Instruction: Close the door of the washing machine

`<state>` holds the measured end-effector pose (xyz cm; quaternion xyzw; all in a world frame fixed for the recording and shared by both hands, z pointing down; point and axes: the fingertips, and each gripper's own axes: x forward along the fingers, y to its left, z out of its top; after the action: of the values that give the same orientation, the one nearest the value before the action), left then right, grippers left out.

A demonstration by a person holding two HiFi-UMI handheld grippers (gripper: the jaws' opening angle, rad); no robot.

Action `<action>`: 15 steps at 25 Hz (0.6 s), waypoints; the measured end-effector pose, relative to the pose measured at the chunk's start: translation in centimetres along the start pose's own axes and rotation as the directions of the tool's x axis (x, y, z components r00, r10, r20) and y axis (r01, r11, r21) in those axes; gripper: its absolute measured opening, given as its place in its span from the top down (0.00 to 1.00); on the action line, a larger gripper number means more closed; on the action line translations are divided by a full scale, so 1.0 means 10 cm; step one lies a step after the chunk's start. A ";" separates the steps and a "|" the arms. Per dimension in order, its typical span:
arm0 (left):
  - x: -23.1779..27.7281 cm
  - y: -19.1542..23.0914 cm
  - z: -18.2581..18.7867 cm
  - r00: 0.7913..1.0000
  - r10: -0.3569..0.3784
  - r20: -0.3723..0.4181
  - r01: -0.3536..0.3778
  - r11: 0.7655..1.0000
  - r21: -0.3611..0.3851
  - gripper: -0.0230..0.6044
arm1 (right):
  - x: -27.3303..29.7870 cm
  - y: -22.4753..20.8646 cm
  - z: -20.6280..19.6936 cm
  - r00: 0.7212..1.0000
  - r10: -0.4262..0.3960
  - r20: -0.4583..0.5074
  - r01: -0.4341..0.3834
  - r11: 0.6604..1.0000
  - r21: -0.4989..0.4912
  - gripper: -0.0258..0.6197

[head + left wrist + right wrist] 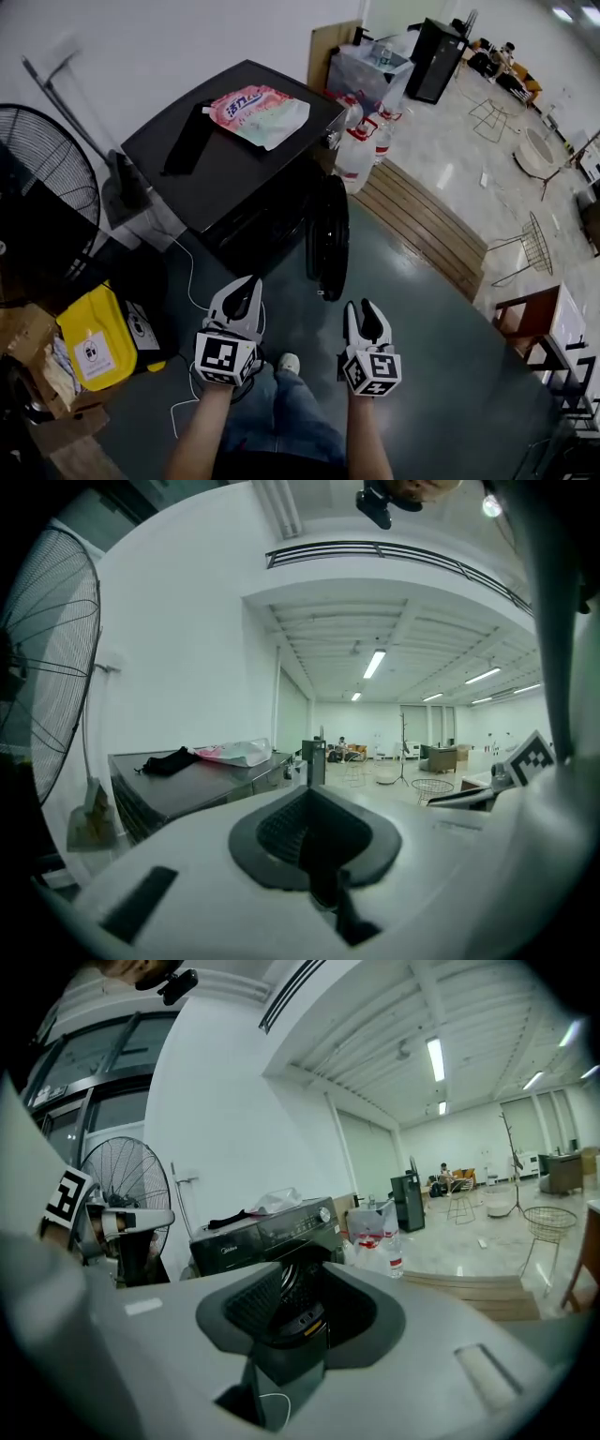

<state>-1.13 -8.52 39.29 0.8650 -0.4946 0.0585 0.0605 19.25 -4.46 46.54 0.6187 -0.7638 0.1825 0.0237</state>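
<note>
The washing machine (234, 178) is a dark front-loader that stands on the grey floor against a white wall. Its round door (328, 239) is open, swung out from the front so that the head view sees it almost edge-on. On top of the machine lie a pink detergent bag (258, 112) and, to its left, a black cloth (187, 141); the two lie close together but apart.

The person stands in front of the machine and holds both grippers low, pointing at it. The left gripper (246, 286) is level with the machine's front left corner. In its own view the jaws are drawn together with only a thin dark seam between the pads, and they hold nothing. The right gripper (366, 307) is just right of the door's lower edge, near it but not touching. In its own view the jaws stand a narrow way apart, and the door and a strip of floor show through the gap. Nothing is between them.

A large standing fan (42, 197) is at the left of the machine, and a yellow container (94, 337) sits on the floor below it. A white cable (183, 281) runs along the floor between the container and the left gripper. Behind the door stand clear water bottles (361, 145) with red caps, and a low wooden platform (422, 220) stretches away to the right of them
</note>
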 end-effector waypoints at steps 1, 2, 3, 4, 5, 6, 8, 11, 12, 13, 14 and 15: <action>0.04 0.02 -0.02 1.000 0.001 -0.009 -0.001 1.000 0.002 0.96 | 0.03 -0.01 -0.03 1.000 -0.002 -0.009 0.002 1.000 0.005 0.77; 0.09 0.04 -0.03 1.000 0.000 -0.016 0.000 1.000 0.004 0.96 | 0.06 -0.03 -0.06 1.000 -0.004 -0.017 0.004 1.000 0.010 0.77; 0.14 0.05 -0.04 1.000 -0.003 -0.022 0.003 1.000 0.007 0.96 | 0.09 -0.05 -0.09 1.000 -0.007 -0.025 0.008 1.000 0.014 0.77; 0.19 0.06 -0.05 1.000 -0.007 -0.027 0.008 1.000 0.009 0.96 | 0.12 -0.08 -0.12 0.999 -0.012 -0.032 0.012 1.000 0.018 0.77; 0.24 0.07 -0.06 0.999 -0.014 -0.031 0.014 1.000 0.011 0.96 | 0.16 -0.12 -0.14 0.999 -0.017 -0.039 0.017 1.000 0.020 0.77; 0.29 0.08 -0.08 0.999 -0.021 -0.036 0.021 1.000 0.014 0.96 | 0.19 -0.15 -0.17 0.999 -0.022 -0.046 0.023 1.000 0.021 0.77; 0.41 0.10 -0.16 0.998 -0.033 -0.048 0.034 0.999 0.024 0.96 | 0.28 -0.22 -0.23 0.998 -0.031 -0.058 0.032 0.999 0.017 0.77; 0.58 0.14 -0.32 0.997 -0.049 -0.057 0.050 0.999 0.015 0.96 | 0.46 -0.32 -0.39 0.996 -0.035 -0.083 0.035 0.999 -0.002 0.77; 0.64 0.15 -0.38 0.997 -0.057 -0.061 0.058 0.998 0.011 0.96 | 0.53 -0.35 -0.46 0.995 -0.037 -0.094 0.037 0.999 -0.007 0.77; 0.68 0.15 -0.45 0.996 -0.066 -0.066 0.066 0.998 0.009 0.96 | 0.59 -0.39 -0.54 0.994 -0.040 -0.104 0.039 0.999 -0.011 0.77; 0.73 0.14 -0.52 0.995 -0.075 -0.072 0.076 0.997 0.008 0.96 | 0.65 -0.42 -0.61 0.993 -0.043 -0.112 0.042 0.999 -0.014 0.77; 0.78 0.14 -0.59 0.993 -0.086 -0.077 0.087 0.996 0.008 0.96 | 0.72 -0.45 -0.67 0.992 -0.045 -0.119 0.043 0.999 -0.018 0.77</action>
<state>1.37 -14.89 46.41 0.8830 -0.4538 0.0918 0.0770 20.61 -9.86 55.80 0.6232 -0.7486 0.2127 0.0778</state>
